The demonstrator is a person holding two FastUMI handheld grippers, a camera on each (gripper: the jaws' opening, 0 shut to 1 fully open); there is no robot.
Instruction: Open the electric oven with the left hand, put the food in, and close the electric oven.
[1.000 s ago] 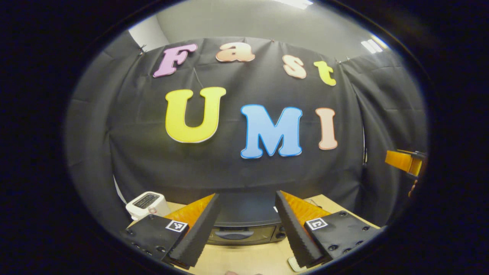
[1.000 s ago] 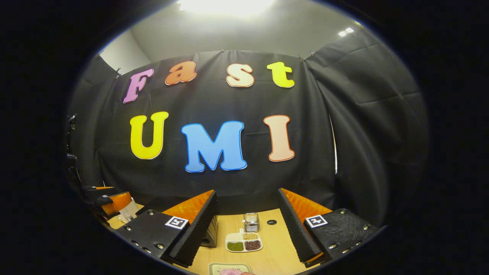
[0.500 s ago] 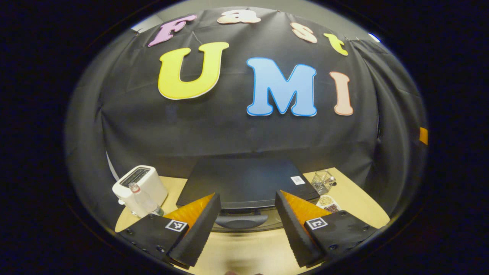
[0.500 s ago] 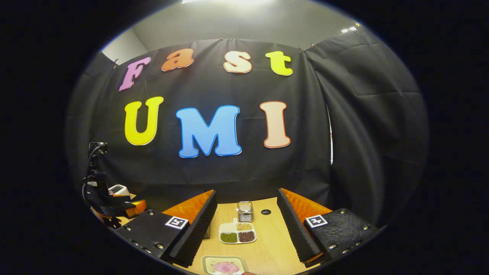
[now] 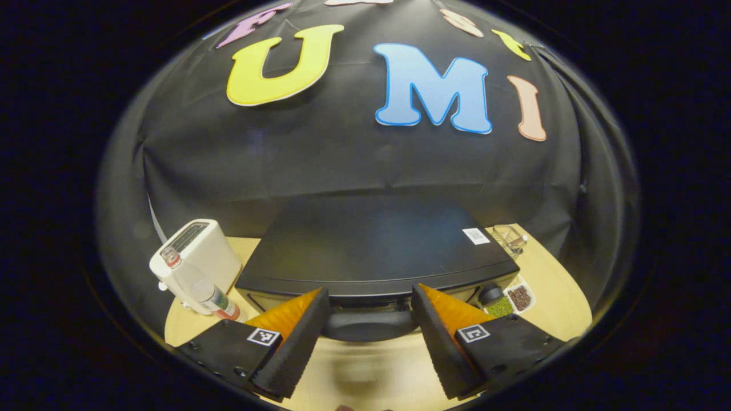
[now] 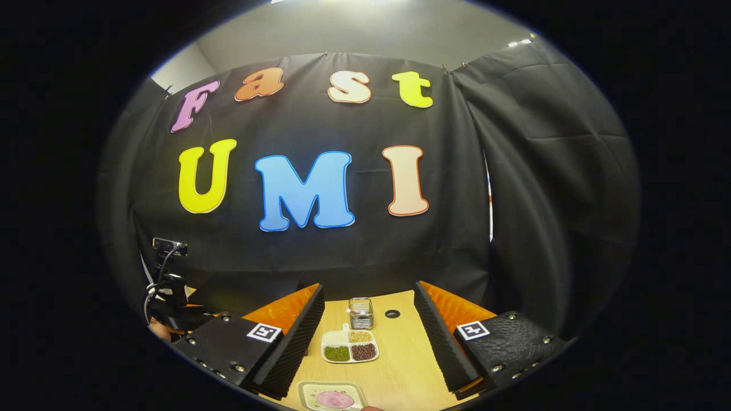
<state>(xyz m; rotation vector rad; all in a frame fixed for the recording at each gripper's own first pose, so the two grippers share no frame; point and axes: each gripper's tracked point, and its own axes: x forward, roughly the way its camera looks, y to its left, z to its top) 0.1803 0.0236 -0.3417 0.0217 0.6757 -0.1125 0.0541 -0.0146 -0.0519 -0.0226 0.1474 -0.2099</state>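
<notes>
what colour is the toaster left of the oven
White or cream, with a dark slot panel on top; the toaster shows best in the left gripper view, beside the black oven.

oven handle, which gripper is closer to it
Left. The left gripper is open, its fingers on either side of the oven handle. The right gripper hovers over the table near a plate of food.

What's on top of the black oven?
The oven has just a small white sticker on its flat top. Its inside is hidden, since the door looks shut.
</notes>
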